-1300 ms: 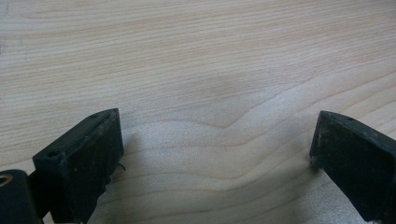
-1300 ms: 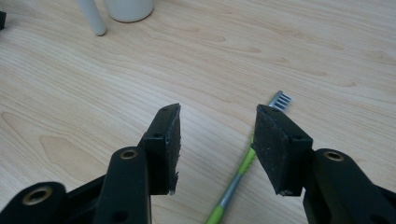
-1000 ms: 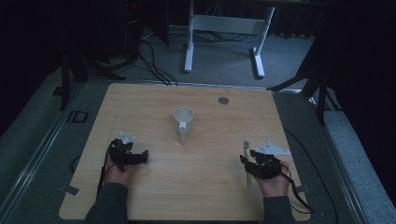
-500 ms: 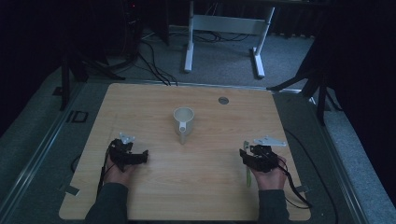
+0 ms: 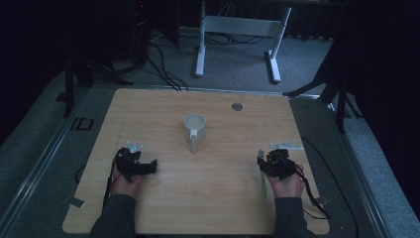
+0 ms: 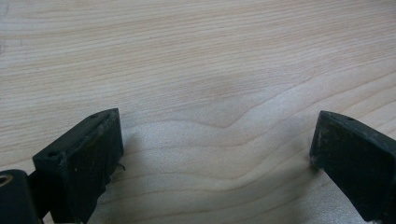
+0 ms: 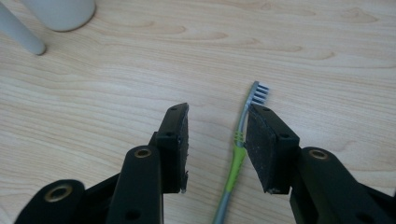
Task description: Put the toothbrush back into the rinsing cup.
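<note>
A green toothbrush [image 7: 236, 156] with a grey handle end lies flat on the wooden table [image 5: 223, 198]. In the right gripper view it runs between the jaws of my right gripper [image 7: 217, 116], close against the right-hand jaw, with its bristle head just past the tips. That gripper is open and grips nothing. From above, the toothbrush [image 5: 263, 187] pokes out under my right gripper [image 5: 262, 161] near the table's right side. A white cup [image 5: 194, 128] with a handle stands at the table's middle. My left gripper [image 5: 151, 166] rests at the left, jaws wide open [image 6: 218, 126] over bare wood.
The cup [image 7: 60, 11] and its handle stand ahead and to the left in the right gripper view. A round grommet [image 5: 237, 106] sits in the table's far part. Cables trail off both grippers, and a desk frame [image 5: 237, 29] stands on the floor beyond the table.
My right gripper has shifted a little left and forward, so it now sits over the toothbrush's head end. The toothbrush, the cup and my left gripper have stayed put.
</note>
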The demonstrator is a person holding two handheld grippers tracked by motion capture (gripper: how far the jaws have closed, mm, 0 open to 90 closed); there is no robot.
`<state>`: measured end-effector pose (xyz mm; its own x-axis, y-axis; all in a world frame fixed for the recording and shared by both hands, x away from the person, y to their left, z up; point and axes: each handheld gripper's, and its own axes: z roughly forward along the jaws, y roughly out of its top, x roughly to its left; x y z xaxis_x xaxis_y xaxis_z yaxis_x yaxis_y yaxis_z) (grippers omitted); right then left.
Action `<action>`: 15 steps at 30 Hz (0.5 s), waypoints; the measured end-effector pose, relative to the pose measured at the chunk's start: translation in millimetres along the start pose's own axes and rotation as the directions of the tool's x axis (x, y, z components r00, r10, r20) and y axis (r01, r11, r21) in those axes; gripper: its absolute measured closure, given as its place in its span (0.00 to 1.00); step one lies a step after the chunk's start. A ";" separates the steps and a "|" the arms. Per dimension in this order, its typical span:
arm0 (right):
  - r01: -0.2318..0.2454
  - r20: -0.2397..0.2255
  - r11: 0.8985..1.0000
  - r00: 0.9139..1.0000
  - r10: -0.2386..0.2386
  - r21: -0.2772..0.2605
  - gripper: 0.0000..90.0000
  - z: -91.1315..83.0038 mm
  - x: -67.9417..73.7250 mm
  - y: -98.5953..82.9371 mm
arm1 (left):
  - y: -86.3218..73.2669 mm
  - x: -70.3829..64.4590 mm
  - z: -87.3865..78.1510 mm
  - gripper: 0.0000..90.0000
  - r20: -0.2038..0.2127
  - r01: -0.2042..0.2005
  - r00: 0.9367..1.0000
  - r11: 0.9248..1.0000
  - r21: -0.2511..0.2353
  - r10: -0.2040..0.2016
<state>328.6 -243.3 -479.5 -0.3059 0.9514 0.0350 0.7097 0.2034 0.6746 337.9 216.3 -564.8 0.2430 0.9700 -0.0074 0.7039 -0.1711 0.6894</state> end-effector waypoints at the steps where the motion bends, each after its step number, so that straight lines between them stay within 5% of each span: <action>1: -0.001 0.003 1.000 1.000 0.001 0.003 0.65 0.9 -0.2 0.1 | 0.0 0.0 0.0 0.04 0.000 0.000 1.000 1.000 0.000 0.000; 15: -0.017 0.010 0.994 1.000 0.016 0.106 0.65 17.9 -5.2 0.1 | 0.0 0.0 0.0 0.04 0.000 0.000 1.000 1.000 0.000 0.000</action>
<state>341.6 -244.0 -492.8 -0.2882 0.9568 0.0384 0.7780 0.2105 0.5920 337.9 216.3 -564.7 0.2430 0.9700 -0.0073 0.7039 -0.1712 0.6893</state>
